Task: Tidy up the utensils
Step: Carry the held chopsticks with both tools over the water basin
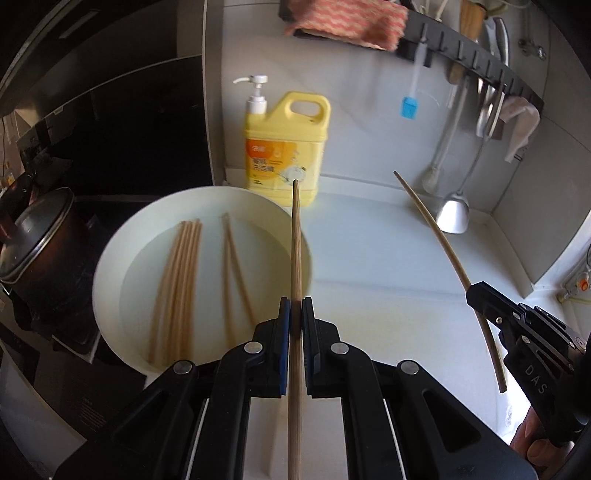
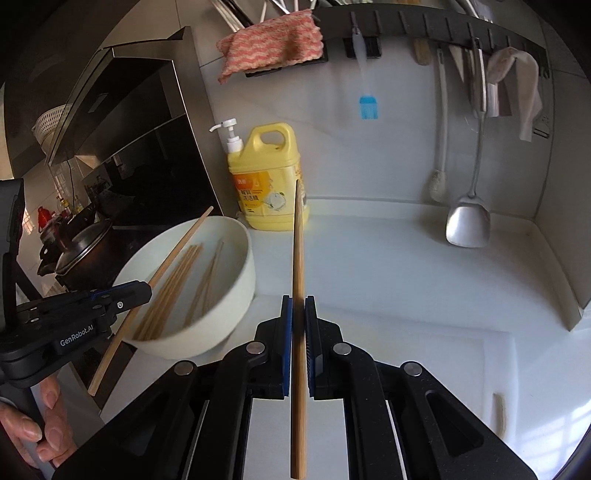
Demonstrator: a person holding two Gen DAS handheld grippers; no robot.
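My left gripper (image 1: 296,306) is shut on a wooden chopstick (image 1: 296,240) that points forward over the rim of the white bowl (image 1: 110,251). My right gripper (image 2: 298,304) is shut on a second chopstick (image 2: 298,240), held above the white counter. Each gripper shows in the other's view: the right one (image 1: 480,299) at the right with its chopstick (image 1: 443,236), the left one (image 2: 142,291) at the left with its chopstick (image 2: 173,254) over the bowl (image 2: 236,291). Several more chopsticks (image 1: 181,280) lie in the bowl.
A yellow detergent jug (image 1: 286,147) with a pump stands behind the bowl by the wall. A black rail (image 2: 424,26) holds a pink cloth (image 2: 273,44), a blue brush (image 2: 369,107), a steel spatula (image 2: 467,221) and other tools. A lidded pot (image 1: 37,243) sits on the stove at left.
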